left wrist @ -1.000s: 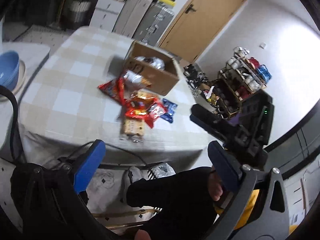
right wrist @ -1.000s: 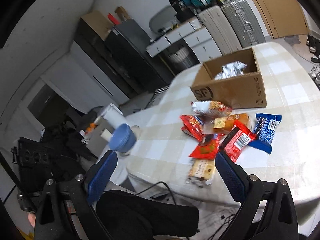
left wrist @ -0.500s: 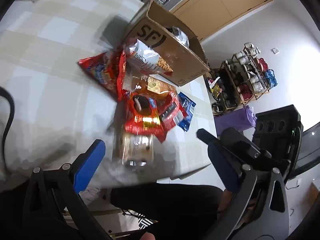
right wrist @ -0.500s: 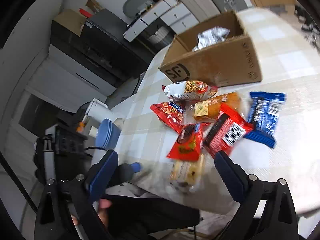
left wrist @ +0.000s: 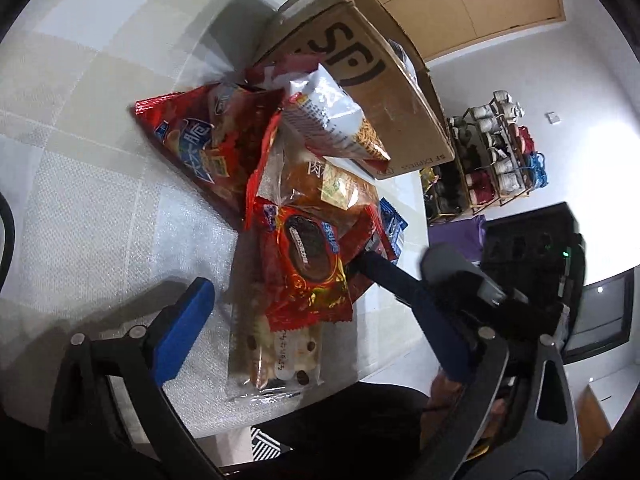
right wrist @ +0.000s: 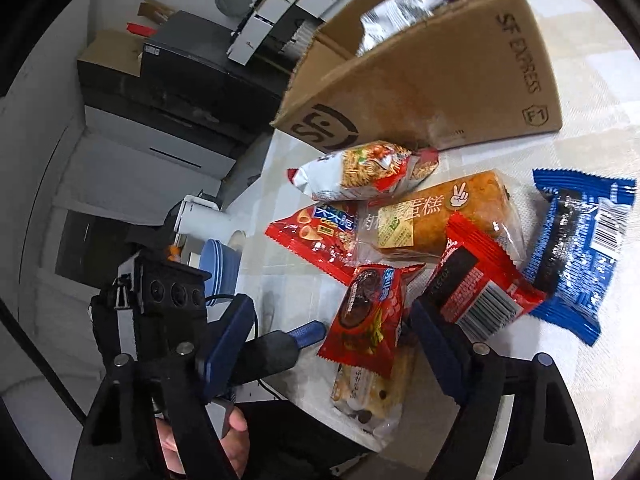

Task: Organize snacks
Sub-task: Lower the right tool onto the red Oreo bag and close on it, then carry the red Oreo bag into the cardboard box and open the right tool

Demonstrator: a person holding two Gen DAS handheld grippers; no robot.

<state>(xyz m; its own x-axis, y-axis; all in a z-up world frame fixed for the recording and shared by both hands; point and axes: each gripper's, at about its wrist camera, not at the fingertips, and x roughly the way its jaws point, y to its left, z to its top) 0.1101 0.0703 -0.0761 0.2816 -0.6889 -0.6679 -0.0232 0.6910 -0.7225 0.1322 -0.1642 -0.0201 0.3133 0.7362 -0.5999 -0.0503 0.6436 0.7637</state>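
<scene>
A loose pile of snack packets lies near the front edge of the checked table (left wrist: 100, 184), just in front of an open cardboard box (right wrist: 436, 92) marked SF Express. Nearest the edge is a clear-wrapped chocolate-chip cake bar (left wrist: 276, 356), partly covered by a red cookie packet (left wrist: 308, 264). Behind these sit a clear-wrapped orange sponge cake (right wrist: 440, 212), a red chip bag (left wrist: 200, 140) and a white noodle-snack bag (right wrist: 360, 172) that touches the box wall. To the right of the pile lie a red wrapper showing its barcode (right wrist: 480, 288) and a blue wrapper (right wrist: 576, 252). A silver bag (right wrist: 396, 8) rests inside the box.

The left gripper (left wrist: 320, 320) is spread wide with nothing between its blue pads, straddling the cake bar and cookie packet from the table edge. The right gripper (right wrist: 336, 340) is equally wide and holds nothing, its 2 pads flanking the same 2 packets. A stack of blue bowls (right wrist: 220, 264) stands beyond the table's left side.
</scene>
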